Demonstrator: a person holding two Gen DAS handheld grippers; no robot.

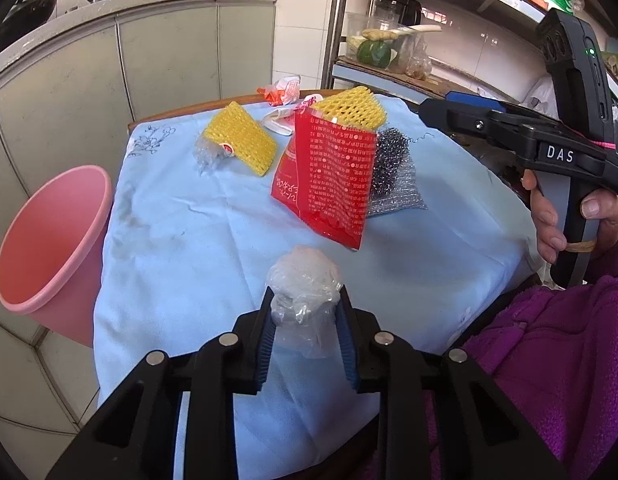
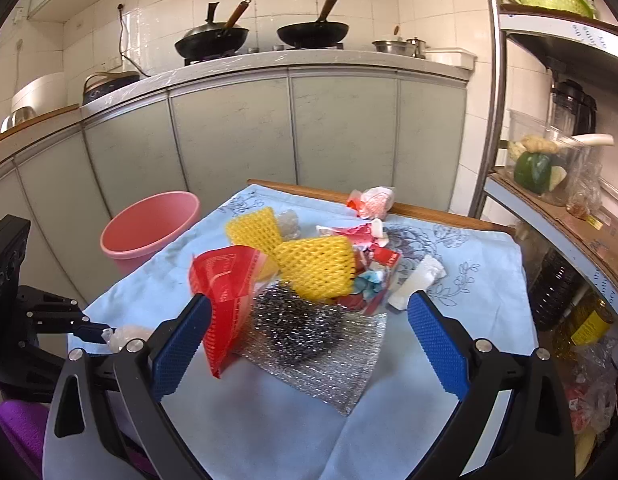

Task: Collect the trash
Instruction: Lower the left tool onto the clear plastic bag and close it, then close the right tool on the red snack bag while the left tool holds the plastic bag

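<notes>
Gripping a crumpled clear plastic wad (image 1: pixel 305 280) between its blue pads (image 1: pixel 346 344), the left gripper (image 1: pixel 305 300) sits over the near edge of the table (image 1: pixel 169 240), which is covered in a pale blue cloth. The wad looks pinched only at its lower sides, and whether it has left the cloth cannot be told. The pink bin (image 1: pixel 49 240) stands on the floor just off the table's left edge, mouth open and tilted toward the camera, so the likely next move is a swing left and a drop. Thin film squashes and slides, so a loose pinch could let the wad slip out short of the rim and land on the floor. The right gripper (image 2: pixel 309 340) hangs with its fingers spread wide, holding nothing, above the pile near the middle of the table: a red wrapper (image 2: pixel 225 296) standing on edge, a steel scourer (image 2: pixel 297 328) on a silver bubble bag (image 2: pixel 333 376), two yellow foam nets (image 2: pixel 317 268) and small wrappers (image 2: pixel 373 200) toward the far edge. The red wrapper touches or overlaps the right gripper's left pad in that view; closing there could knock it over or drag the scourer along with it.
</notes>
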